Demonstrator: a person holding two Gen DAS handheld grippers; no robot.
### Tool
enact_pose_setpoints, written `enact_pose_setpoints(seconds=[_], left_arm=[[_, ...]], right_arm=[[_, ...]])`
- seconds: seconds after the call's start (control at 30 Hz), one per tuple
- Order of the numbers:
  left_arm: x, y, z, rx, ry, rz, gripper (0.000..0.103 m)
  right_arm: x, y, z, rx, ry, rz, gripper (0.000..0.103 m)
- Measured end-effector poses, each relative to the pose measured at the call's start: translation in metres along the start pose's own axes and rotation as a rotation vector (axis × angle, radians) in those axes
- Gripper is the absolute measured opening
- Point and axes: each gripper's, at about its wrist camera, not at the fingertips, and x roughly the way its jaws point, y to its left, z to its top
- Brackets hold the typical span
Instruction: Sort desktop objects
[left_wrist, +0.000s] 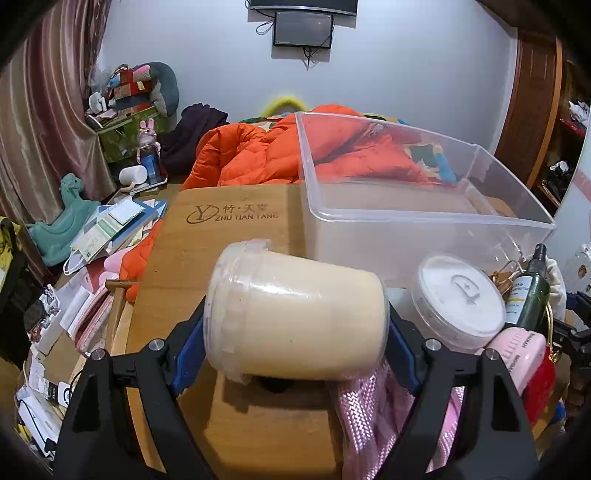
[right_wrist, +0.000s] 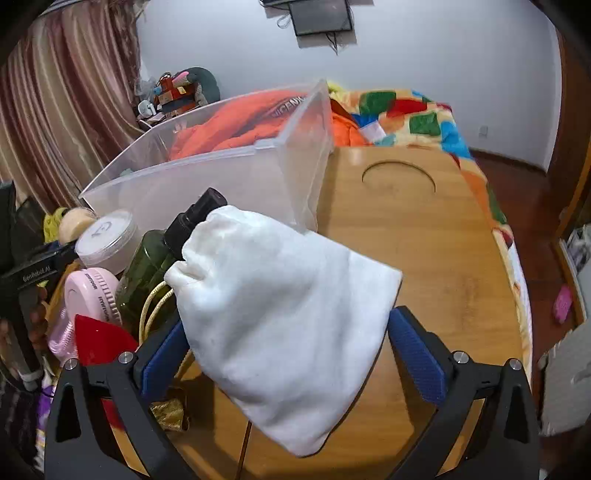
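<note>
A clear jar of beige powder (left_wrist: 295, 317) lies on its side between the blue pads of my left gripper (left_wrist: 295, 325). The gripper is shut on it and holds it just above the bamboo desk tray (left_wrist: 236, 236). In the right wrist view a white drawstring pouch (right_wrist: 288, 325) lies on the tray (right_wrist: 424, 240) between the wide-open fingers of my right gripper (right_wrist: 288, 321). The left pad touches the pouch and the right pad stands beside its corner. An empty clear plastic bin (left_wrist: 424, 218) (right_wrist: 221, 177) stands at the back of the tray.
Between the grippers sit a round white-lidded jar (left_wrist: 458, 295) (right_wrist: 107, 236), a green spray bottle (left_wrist: 528, 295) (right_wrist: 147, 266), a pink brush (left_wrist: 524, 354) (right_wrist: 92, 291) and a pink braided cloth (left_wrist: 373, 413). An orange jacket (left_wrist: 251, 155) lies behind the bin. Papers clutter the left side.
</note>
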Motion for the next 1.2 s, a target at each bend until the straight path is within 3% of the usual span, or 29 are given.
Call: enact_pose_setpoints(seconds=[0.07, 0.2, 0.57, 0.9, 1.2], left_arm=[[0.001, -0.001, 0.000, 0.002, -0.002, 0.004, 0.080], [0.001, -0.002, 0.000, 0.008, -0.008, 0.010, 0.071], [-0.004, 0.001, -0.006, 0.004, -0.044, 0.031, 0.067], [-0.019, 0.008, -0.006, -0.023, -0.081, 0.039, 0.066], [-0.024, 0.013, -0.006, -0.048, -0.079, 0.021, 0.066]], right_arm=[[0.000, 0.005, 0.000, -0.024, -0.002, -0.015, 0.094], [-0.003, 0.015, -0.003, -0.073, -0.006, -0.027, 0.071], [-0.022, 0.009, -0.003, -0.036, -0.053, -0.039, 0.042], [-0.055, -0.001, 0.005, -0.004, -0.142, -0.084, 0.039], [-0.070, 0.012, 0.020, -0.019, -0.210, -0.067, 0.039]])
